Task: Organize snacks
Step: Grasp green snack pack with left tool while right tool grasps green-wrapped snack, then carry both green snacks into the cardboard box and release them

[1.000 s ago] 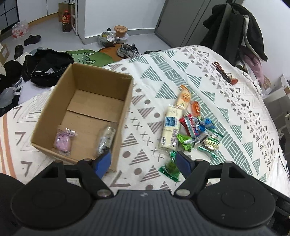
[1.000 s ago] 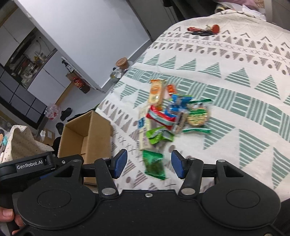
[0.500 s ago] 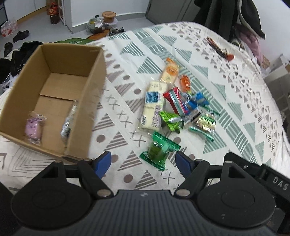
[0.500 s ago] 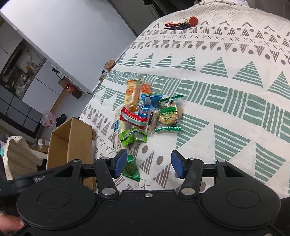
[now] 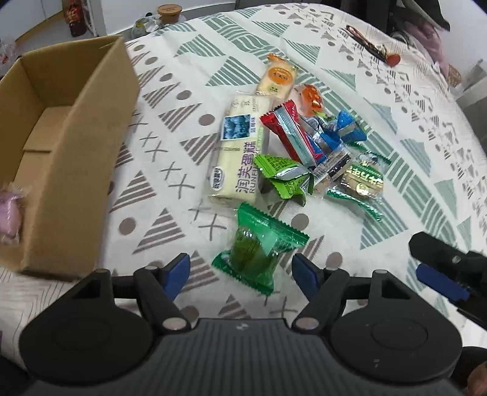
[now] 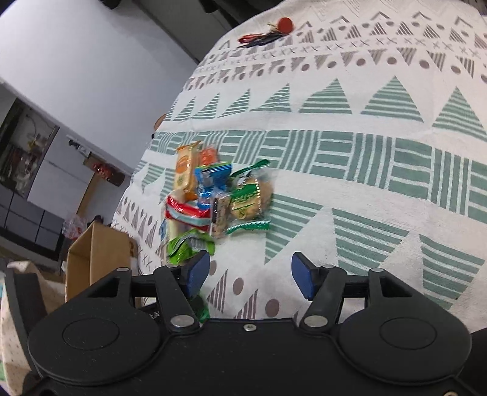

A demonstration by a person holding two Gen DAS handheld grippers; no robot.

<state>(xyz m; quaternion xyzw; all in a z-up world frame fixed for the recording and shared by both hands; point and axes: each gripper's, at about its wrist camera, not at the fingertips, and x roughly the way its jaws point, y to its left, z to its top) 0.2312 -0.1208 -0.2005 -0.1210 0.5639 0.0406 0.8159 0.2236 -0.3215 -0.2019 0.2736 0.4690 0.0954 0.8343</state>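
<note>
Several wrapped snacks lie in a pile on the patterned bedspread [image 5: 170, 170]. A dark green packet [image 5: 258, 246] lies nearest, and my left gripper [image 5: 240, 271] is open just before it, its blue pads either side of the packet's near end. Behind it are a long cream bar [image 5: 237, 152], a light green packet [image 5: 283, 176], a red bar [image 5: 289, 134] and a blue sweet [image 5: 344, 128]. An open cardboard box [image 5: 82, 146] stands at the left with a pink packet [image 5: 10, 213] inside. My right gripper [image 6: 249, 274] is open and empty, short of the pile [image 6: 213, 201].
A bunch of keys with a red tag [image 5: 374, 50] lies at the far side of the bed. Beyond the bed edge are a jar with a tan lid [image 5: 169, 12] and a bottle [image 5: 76, 21] on the floor. The right gripper's fingers [image 5: 441, 274] show at the right.
My left gripper has moved forward and down to the dark green packet, now between its pads. My right gripper has dropped lower and swung right, away from the pile.
</note>
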